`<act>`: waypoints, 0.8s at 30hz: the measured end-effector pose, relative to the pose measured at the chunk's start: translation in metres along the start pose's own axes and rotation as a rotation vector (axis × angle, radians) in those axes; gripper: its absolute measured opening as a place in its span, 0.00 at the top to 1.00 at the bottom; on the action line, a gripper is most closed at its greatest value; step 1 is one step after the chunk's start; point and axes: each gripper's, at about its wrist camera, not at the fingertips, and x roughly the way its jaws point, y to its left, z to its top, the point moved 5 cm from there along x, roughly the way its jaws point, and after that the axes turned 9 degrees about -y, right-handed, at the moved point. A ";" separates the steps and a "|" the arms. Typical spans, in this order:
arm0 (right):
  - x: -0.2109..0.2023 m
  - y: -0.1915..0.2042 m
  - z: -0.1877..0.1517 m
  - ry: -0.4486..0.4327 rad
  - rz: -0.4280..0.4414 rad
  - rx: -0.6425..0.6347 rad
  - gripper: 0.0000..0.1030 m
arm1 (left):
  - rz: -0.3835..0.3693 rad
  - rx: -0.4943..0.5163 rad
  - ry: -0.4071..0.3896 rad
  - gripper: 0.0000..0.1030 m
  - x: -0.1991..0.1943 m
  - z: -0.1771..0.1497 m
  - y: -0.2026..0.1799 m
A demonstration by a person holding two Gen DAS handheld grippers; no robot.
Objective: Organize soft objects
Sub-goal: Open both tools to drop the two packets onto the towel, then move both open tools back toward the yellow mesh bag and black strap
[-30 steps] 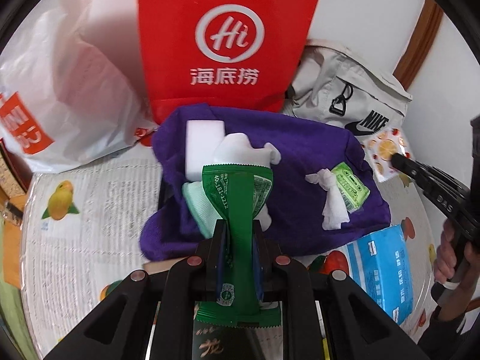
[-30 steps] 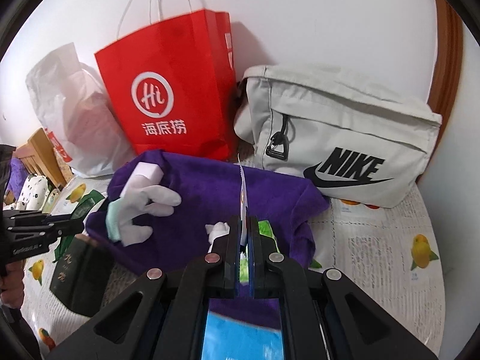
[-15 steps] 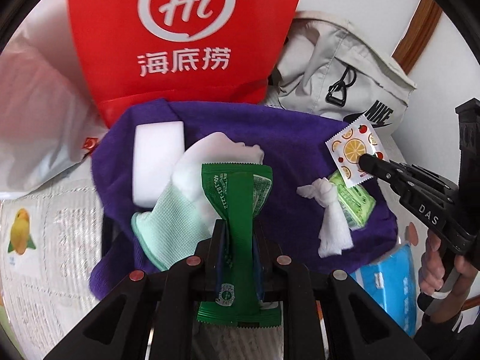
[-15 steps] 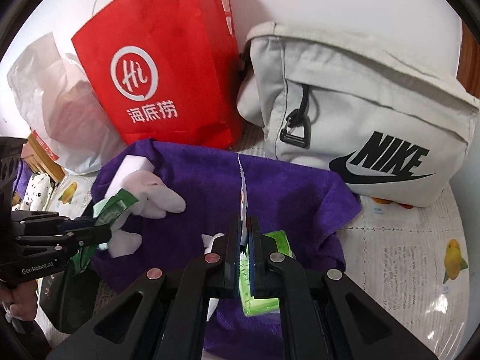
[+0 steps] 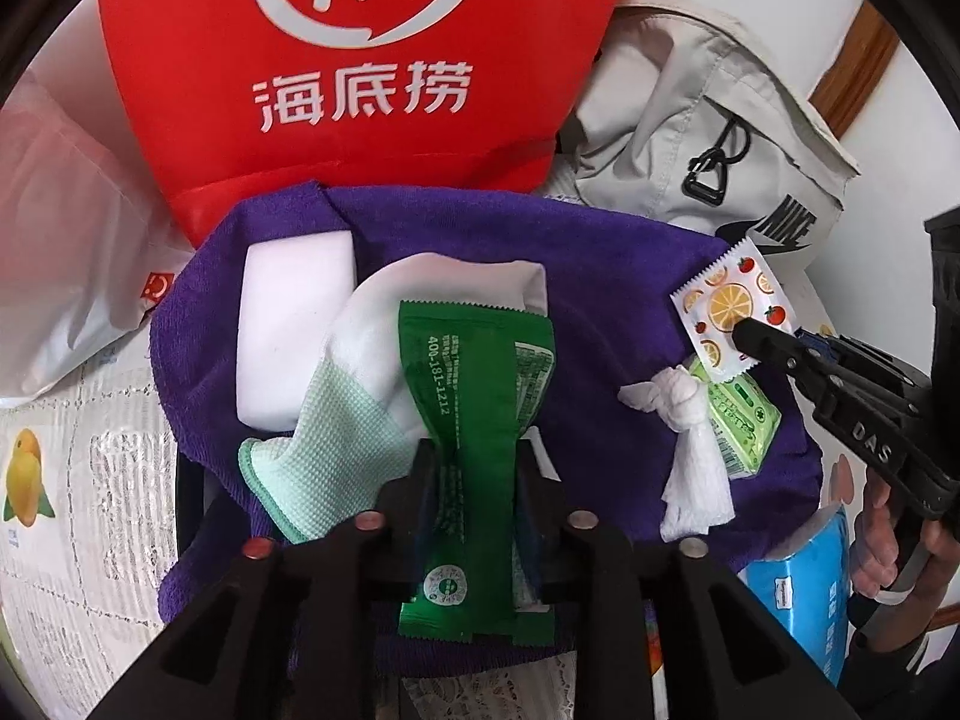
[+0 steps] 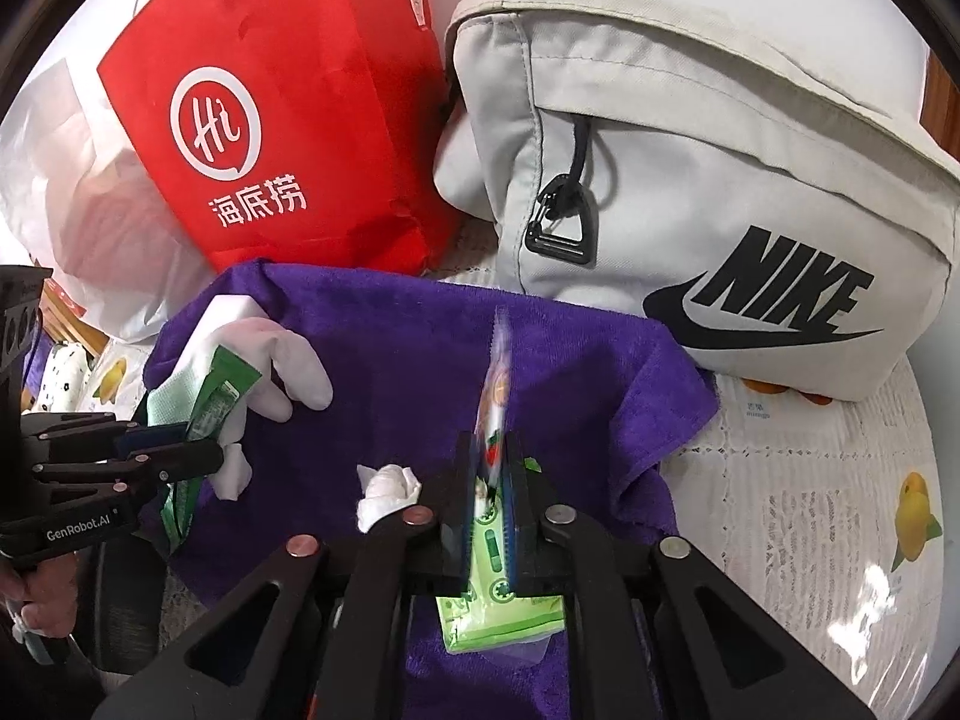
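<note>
The left hand-held gripper is clamped on a green sachet, held just over the white glove and white sponge on the purple towel ahead. To its right, the right hand-held gripper pinches a fruit-print sachet above a knotted tissue and green tissue pack. Both sachets look light, limp and slick; a mid-body pinch seems safest.

Home table: fruit-print lace tablecloth, red shopping bag, Nike bag
</note>
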 end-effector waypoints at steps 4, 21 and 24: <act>-0.002 0.000 -0.001 -0.005 -0.003 -0.010 0.57 | 0.012 0.004 -0.003 0.62 -0.004 0.002 -0.001; -0.078 0.006 -0.015 -0.046 -0.039 -0.037 0.51 | 0.061 0.020 -0.113 0.36 -0.084 -0.005 -0.003; -0.104 0.010 -0.025 -0.063 -0.030 -0.025 0.51 | 0.079 0.019 -0.152 0.36 -0.106 -0.016 -0.005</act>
